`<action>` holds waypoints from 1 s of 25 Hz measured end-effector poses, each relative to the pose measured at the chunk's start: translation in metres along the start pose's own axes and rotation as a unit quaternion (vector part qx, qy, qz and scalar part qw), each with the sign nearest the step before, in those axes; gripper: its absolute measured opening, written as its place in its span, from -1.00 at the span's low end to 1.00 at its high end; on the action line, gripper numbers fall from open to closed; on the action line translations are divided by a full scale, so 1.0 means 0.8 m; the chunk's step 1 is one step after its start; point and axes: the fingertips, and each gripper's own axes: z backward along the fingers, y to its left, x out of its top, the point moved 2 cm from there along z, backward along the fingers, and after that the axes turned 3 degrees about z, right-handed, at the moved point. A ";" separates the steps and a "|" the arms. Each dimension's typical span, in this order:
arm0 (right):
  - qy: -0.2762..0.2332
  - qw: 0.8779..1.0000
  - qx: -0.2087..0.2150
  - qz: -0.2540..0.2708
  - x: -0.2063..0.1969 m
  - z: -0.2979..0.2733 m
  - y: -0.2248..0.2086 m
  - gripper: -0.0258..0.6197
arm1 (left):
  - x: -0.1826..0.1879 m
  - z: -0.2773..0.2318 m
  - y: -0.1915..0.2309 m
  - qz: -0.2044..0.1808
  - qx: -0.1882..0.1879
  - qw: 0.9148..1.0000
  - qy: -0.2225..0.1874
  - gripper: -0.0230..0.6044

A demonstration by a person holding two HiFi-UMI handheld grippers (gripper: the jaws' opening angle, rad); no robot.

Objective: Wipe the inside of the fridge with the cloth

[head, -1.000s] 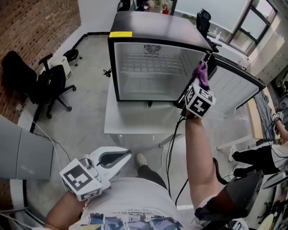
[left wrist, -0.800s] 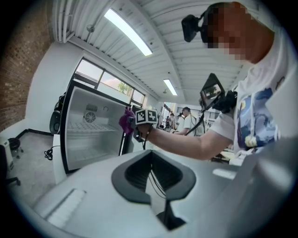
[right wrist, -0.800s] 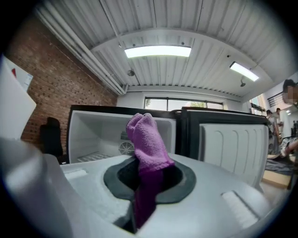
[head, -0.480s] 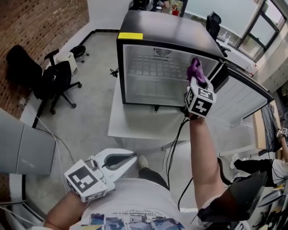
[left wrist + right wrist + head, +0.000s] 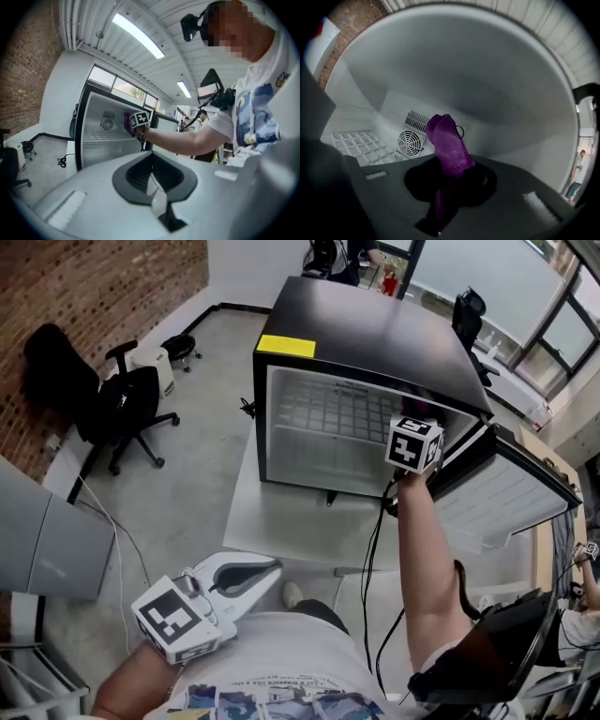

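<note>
Right tongs (image 5: pixel 443 206) clamped on a crumpled purple cloth (image 5: pixel 450 147), inside the open black mini fridge (image 5: pixel 375 334) at the far edge of the white counter (image 5: pixel 281 521), cloth before the rear fan grille (image 5: pixel 410 142), left tongs (image 5: pixel 158 201) closed, empty.

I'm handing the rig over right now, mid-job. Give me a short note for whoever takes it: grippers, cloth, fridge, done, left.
Left gripper: shut, empty, held low, clear of the fridge.
Right gripper: shut on the purple cloth, inside the fridge, high on its right side.
Door open.
Done: cloth is inside; contact with a wall can't be told.
Left: wipe the walls and wire shelf.
</note>
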 end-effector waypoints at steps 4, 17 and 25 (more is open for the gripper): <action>0.035 0.999 0.020 0.020 -0.008 -0.033 0.018 -0.76 | 0.008 -0.017 0.018 0.004 0.014 1.000 0.007 -0.91; 0.049 0.989 0.132 0.045 -0.007 -0.054 0.084 -0.76 | 0.012 -0.048 0.038 0.008 0.025 1.000 -0.006 -0.91; 0.036 0.982 0.182 0.036 0.012 -0.054 0.140 -0.76 | 0.010 -0.036 0.028 0.023 0.036 0.999 -0.006 -0.91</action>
